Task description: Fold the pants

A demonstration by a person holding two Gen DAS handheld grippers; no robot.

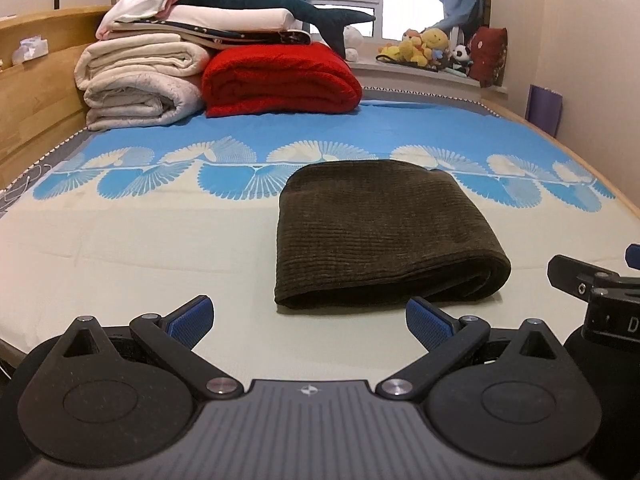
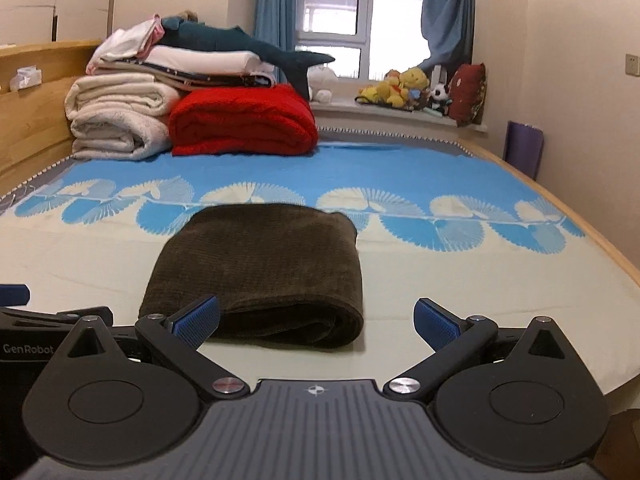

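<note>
The dark brown corduroy pants [image 1: 380,232] lie folded into a compact rectangle on the cream part of the bed sheet, also in the right wrist view [image 2: 260,268]. My left gripper [image 1: 310,322] is open and empty, just in front of the pants' near edge. My right gripper [image 2: 316,324] is open and empty, in front of the pants' near right corner; its left fingertip [image 2: 198,320] overlaps the folded edge in view. Part of the right gripper [image 1: 592,292] shows at the left view's right edge, and part of the left gripper [image 2: 48,320] at the right view's left edge.
A stack of folded white blankets [image 1: 136,80], a red blanket [image 1: 280,80] and a plush shark [image 1: 256,0] sit at the bed's far left by the wooden headboard [image 1: 36,92]. Soft toys [image 1: 432,46] line the windowsill. A purple bin [image 2: 524,148] stands right of the bed.
</note>
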